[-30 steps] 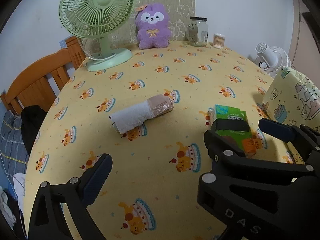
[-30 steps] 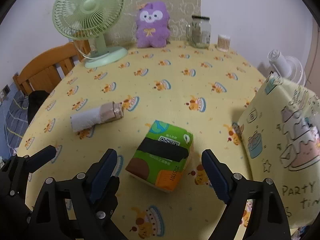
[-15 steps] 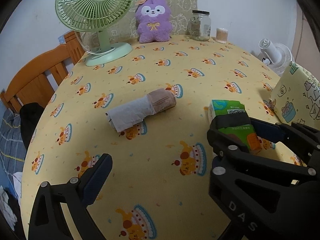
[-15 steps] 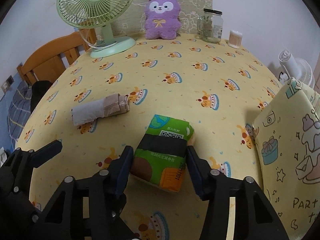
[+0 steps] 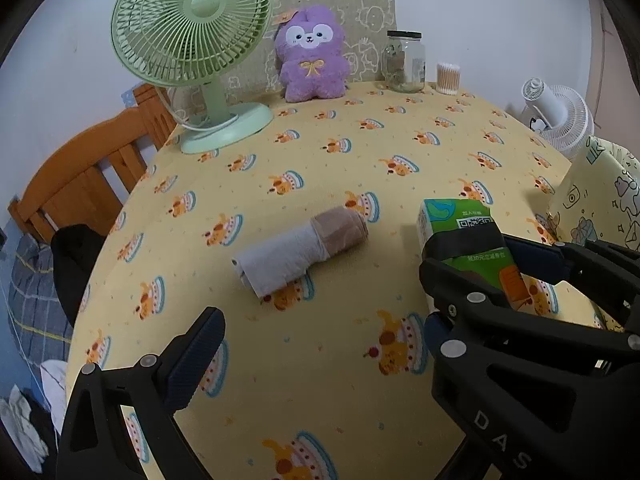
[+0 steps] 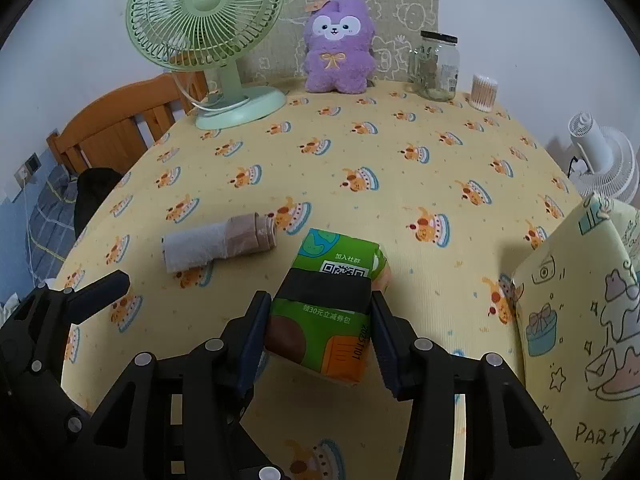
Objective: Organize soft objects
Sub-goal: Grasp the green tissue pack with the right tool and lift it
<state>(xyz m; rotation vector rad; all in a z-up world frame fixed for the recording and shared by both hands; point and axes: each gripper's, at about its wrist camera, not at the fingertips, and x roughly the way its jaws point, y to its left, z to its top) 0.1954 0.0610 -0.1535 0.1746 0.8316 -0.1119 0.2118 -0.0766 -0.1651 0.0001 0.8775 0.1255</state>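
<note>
My right claw (image 6: 318,334) is closed on the green tissue pack (image 6: 334,304), both pads pressed flat against its long sides just below the black band. The pack's near end juts toward the lens; whether its underside touches the surface (image 6: 400,208) I cannot tell from either view. My left claw (image 5: 320,328) stands wide apart with nothing between the fingers; its right finger is largely masked by the right claw's black frame in the left wrist view.

Half a second ago the right pads sat at the pack's sides with a gap showing; now they bear on the wrapper. A second ago that claw was fully spread with the pack lying loose between the fingers.

The rolled cloth (image 5: 300,250), grey at one end and tan at the other, lies on the surface just left of the pack, apart from it and from both claws. The left wrist view shows its full length and only the pack's far end (image 5: 460,224); the right wrist view shows the grip itself.

To the right stands a printed yellow bag (image 6: 576,320), cut off by the frame edge. Along the far edge are a green fan (image 6: 212,40), a purple plush toy (image 6: 338,48), a glass jar (image 6: 436,66) and a tub of cotton swabs (image 6: 484,92). The jar's contents are unclear.
</note>
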